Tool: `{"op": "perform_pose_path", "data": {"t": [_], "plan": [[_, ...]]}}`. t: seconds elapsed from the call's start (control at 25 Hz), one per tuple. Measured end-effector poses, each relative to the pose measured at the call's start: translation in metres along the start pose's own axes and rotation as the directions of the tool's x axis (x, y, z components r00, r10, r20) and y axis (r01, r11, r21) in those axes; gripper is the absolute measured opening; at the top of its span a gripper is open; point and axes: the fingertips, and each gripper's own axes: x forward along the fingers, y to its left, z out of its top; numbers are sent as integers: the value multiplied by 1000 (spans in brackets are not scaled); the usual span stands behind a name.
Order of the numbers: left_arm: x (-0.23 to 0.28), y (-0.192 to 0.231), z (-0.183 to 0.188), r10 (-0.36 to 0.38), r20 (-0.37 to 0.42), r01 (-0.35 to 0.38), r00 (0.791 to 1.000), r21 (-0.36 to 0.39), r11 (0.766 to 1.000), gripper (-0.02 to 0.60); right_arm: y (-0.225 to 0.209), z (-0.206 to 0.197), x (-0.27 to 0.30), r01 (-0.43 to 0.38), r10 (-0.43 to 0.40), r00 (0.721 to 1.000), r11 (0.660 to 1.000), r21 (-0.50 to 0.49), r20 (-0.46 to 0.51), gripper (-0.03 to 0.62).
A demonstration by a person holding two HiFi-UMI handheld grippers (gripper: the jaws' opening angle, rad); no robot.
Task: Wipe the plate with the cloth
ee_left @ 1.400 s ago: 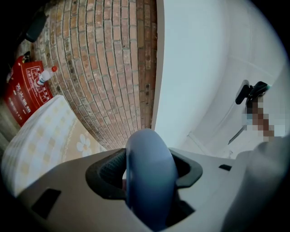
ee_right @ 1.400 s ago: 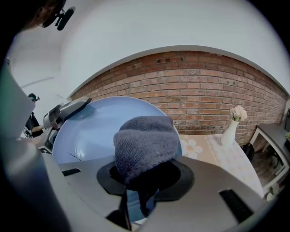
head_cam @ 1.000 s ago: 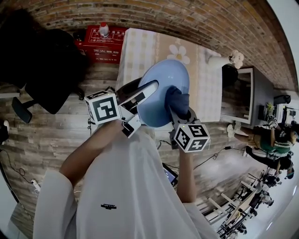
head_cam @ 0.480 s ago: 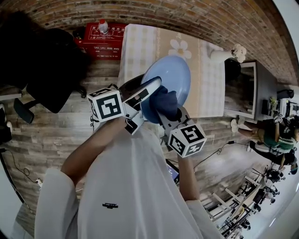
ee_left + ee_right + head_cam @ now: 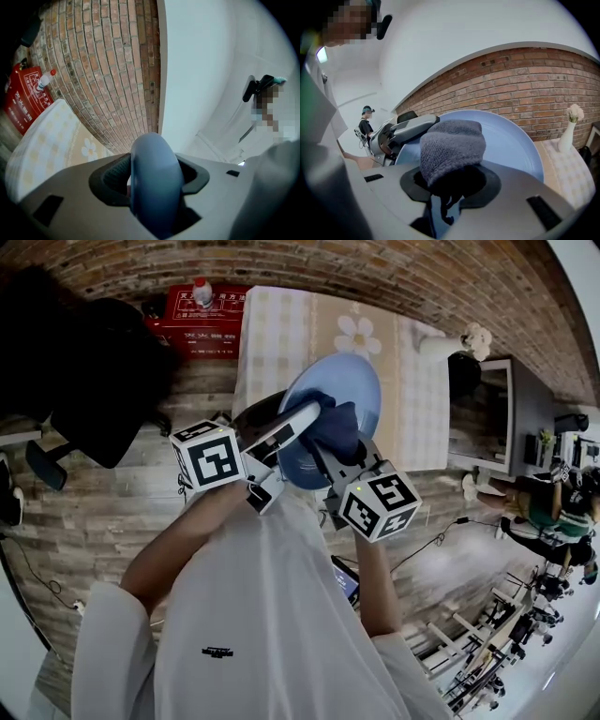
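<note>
A pale blue plate [image 5: 349, 390] is held up in the air over the table's near edge. My left gripper [image 5: 298, 418] is shut on its left rim; in the left gripper view the plate's rim [image 5: 154, 183] stands edge-on between the jaws. My right gripper [image 5: 330, 451] is shut on a folded dark grey cloth [image 5: 330, 427]. The cloth [image 5: 450, 147] lies against the plate's inner face [image 5: 506, 140] near its lower left part, close to the left gripper [image 5: 405, 129].
A table with a checked flower-print cloth [image 5: 281, 324] lies below the plate. A white vase [image 5: 441, 345] stands at its right end. A red box with a bottle [image 5: 202, 306] and a black chair [image 5: 84, 381] are at the left. A person [image 5: 553, 507] stands far right.
The right gripper and cloth have slid left and downward across the plate's face, toward the left gripper. The plate stays held in about the same place.
</note>
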Motion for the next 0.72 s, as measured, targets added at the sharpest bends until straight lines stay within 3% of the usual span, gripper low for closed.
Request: {"op": "perform_pose_path", "data": {"t": [0.72], "plan": [[-3,-9,-8,-23,-20,23,1000,0,1000,259,-61,8,-8,219,-220,975,975,38,40,132]]}}
